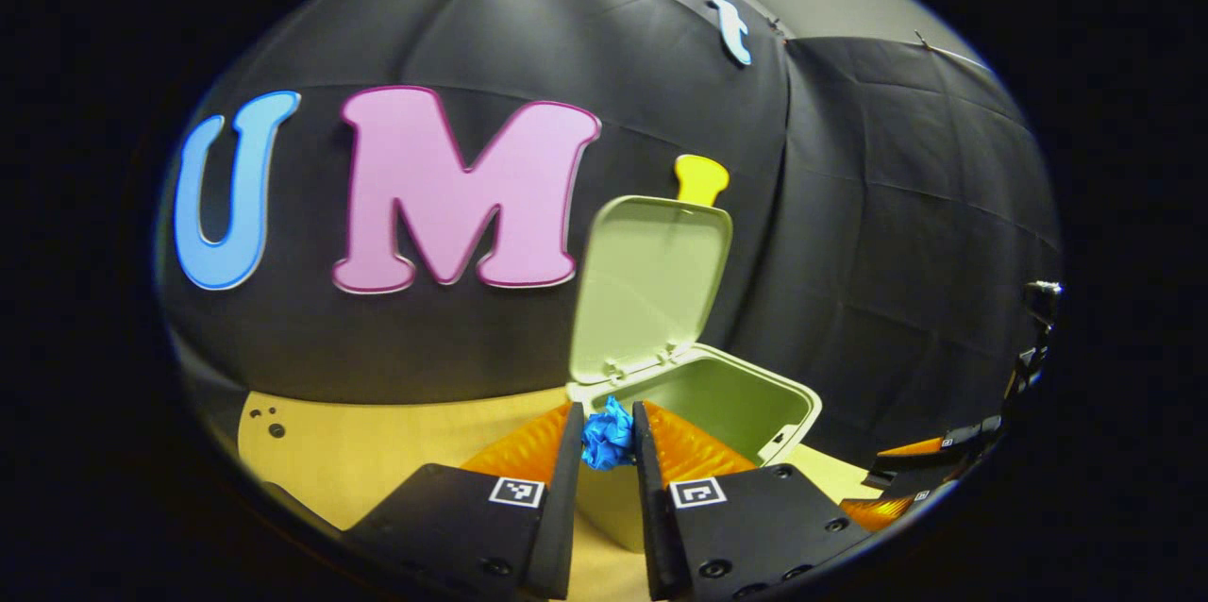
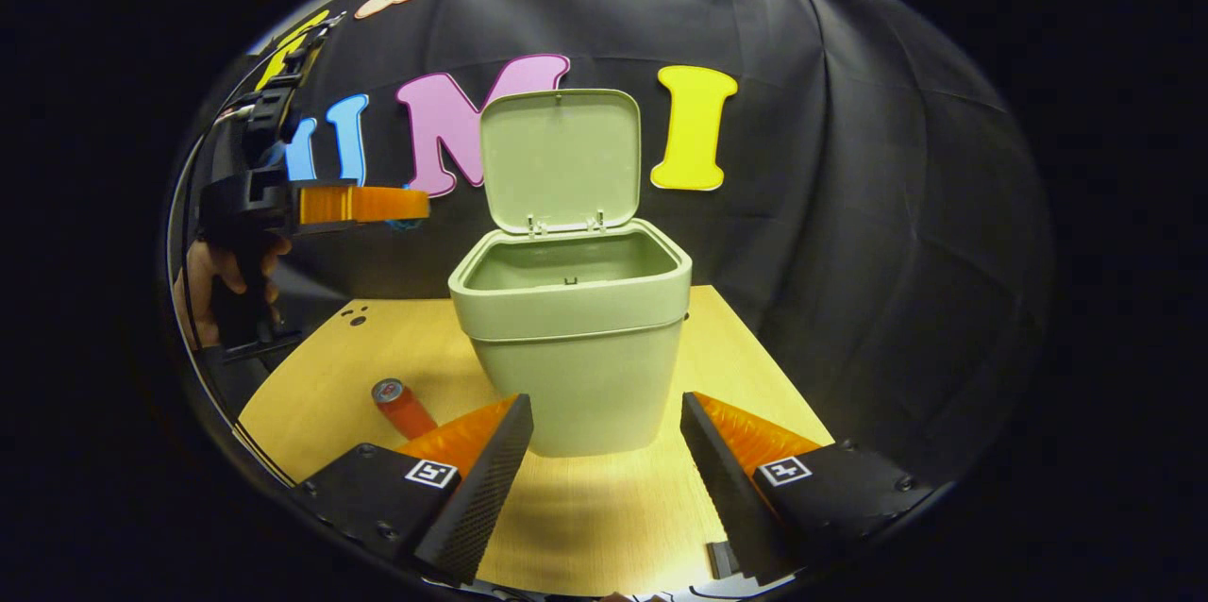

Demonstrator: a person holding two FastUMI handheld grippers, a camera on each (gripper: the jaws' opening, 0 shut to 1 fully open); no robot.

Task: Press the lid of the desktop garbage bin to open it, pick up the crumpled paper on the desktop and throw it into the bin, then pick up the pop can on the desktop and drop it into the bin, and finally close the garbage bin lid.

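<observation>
Left tongs [image 1: 609, 437] clamped on the crumpled paper [image 1: 607, 432], both fingers pressing its sides; blue wad held aloft at the near corner of the bin [image 1: 755, 413], just short of the opening, lid [image 1: 651, 286] standing upright on its rear hinge; in the right gripper view the same left tongs [image 2: 401, 206] sit high and left of the bin [image 2: 576, 338], a hand [image 2: 212, 286] on the handle below them.

Right tongs [image 2: 604, 451] apart, holding nothing, low over the desk [image 2: 604, 508] and facing the bin's front wall; pop can [image 2: 401, 406] lying on its side on the desk, left of the bin's base and just beyond the left finger of these tongs.

Handling, judged: paper is light and soft, gives under the grip, unlikely to slip; should fall free once the fingers part, provided it is carried fully over the rim first; release too early risks it bouncing off the edge. Can is light, stiff-walled, smooth and round; likely to roll if nudged; best taken across the middle of its body, fingers square to its long axis, moderate squeeze to avoid denting.

Step in hand, judged: lid open, paper about to go in; can and lid-closing remain.
</observation>
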